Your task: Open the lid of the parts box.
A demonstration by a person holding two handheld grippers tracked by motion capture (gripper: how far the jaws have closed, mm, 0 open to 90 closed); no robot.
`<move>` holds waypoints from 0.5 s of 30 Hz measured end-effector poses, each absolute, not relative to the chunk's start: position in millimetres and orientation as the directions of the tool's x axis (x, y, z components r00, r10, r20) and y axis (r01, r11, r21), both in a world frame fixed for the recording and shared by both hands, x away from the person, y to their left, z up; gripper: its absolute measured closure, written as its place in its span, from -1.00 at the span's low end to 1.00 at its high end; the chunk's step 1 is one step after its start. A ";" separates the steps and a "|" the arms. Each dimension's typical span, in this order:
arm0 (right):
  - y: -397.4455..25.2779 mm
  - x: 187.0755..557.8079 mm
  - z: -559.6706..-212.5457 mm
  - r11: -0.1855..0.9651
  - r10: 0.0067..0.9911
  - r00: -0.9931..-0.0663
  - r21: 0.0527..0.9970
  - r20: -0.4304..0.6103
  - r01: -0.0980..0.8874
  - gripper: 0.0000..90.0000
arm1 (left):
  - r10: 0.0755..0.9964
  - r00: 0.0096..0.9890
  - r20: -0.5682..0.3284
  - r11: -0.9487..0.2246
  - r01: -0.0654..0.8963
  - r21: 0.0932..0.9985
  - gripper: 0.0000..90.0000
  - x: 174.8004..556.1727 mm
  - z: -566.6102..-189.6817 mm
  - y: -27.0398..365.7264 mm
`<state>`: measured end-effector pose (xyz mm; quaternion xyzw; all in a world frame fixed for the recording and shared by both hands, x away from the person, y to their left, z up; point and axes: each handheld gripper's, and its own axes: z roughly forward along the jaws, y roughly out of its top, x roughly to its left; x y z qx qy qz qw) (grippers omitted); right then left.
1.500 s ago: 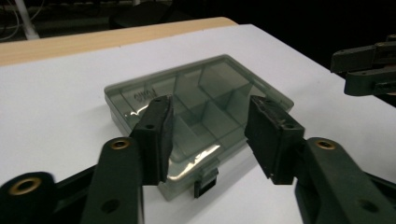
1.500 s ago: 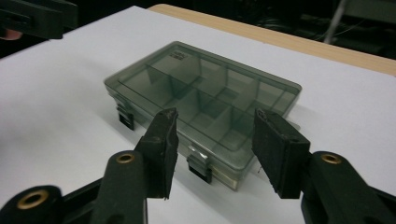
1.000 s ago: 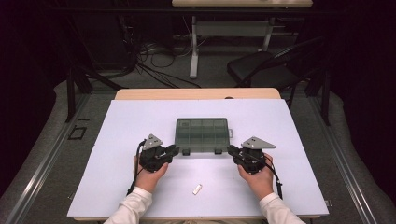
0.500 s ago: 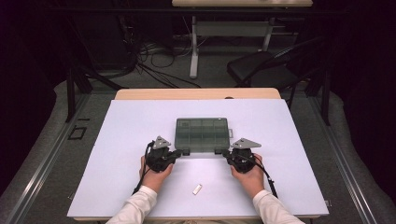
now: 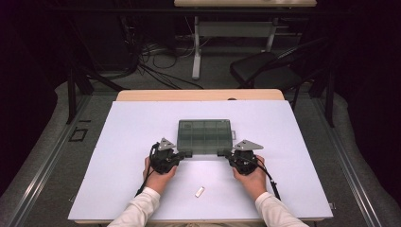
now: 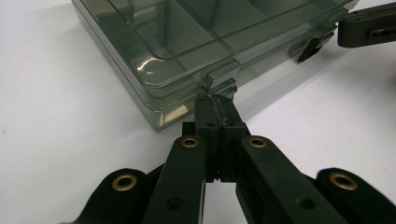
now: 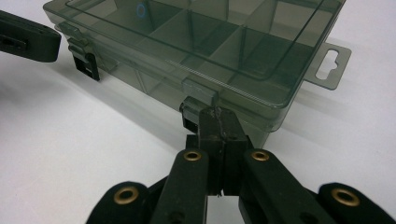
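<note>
- The left gripper (image 5: pixel 185 153), its jaws pressed together with nothing between them, is touching its tips to a latch (image 6: pixel 219 86) on the near edge of a smoky transparent compartment box (image 5: pixel 204 135).
- The right gripper (image 5: pixel 223 152), jaws likewise closed and empty, is meeting the second latch (image 7: pixel 198 103) on that same edge.
- The box, lid down, is sitting near the middle of the white table (image 5: pixel 132 123), its hang tab (image 7: pixel 329 65) jutting from one end.
- A person's hands are gripping both tools from the near side.
- A small white piece (image 5: pixel 199 191) is lying on the table between the forearms, apart from the box.
</note>
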<state>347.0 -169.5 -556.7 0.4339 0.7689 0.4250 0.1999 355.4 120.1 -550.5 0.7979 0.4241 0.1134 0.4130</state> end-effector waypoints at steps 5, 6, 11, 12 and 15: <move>-169.9 346.2 -555.2 0.251 0.838 -0.542 0.838 0.062 0.484 1.00 | 0.774 0.610 -0.169 -0.287 0.577 0.764 1.00 356.5 -549.8 119.1; -170.0 345.5 -553.5 0.249 0.839 -0.540 0.842 0.058 0.478 1.00 | 0.773 0.611 -0.170 -0.287 0.577 0.764 1.00 356.8 -549.2 119.1; -169.7 345.2 -548.9 0.225 0.841 -0.537 0.863 0.063 0.453 1.00 | 0.794 0.589 -0.150 -0.264 0.557 0.788 1.00 356.9 -545.7 119.4; -169.7 345.0 -548.5 0.224 0.842 -0.536 0.863 0.062 0.452 1.00 | 0.798 0.583 -0.153 -0.255 0.556 0.791 1.00 357.4 -544.8 119.7; -170.0 345.3 -548.0 0.225 0.846 -0.530 0.863 0.057 0.452 1.00 | 0.801 0.576 -0.164 -0.241 0.560 0.792 1.00 358.7 -543.3 121.2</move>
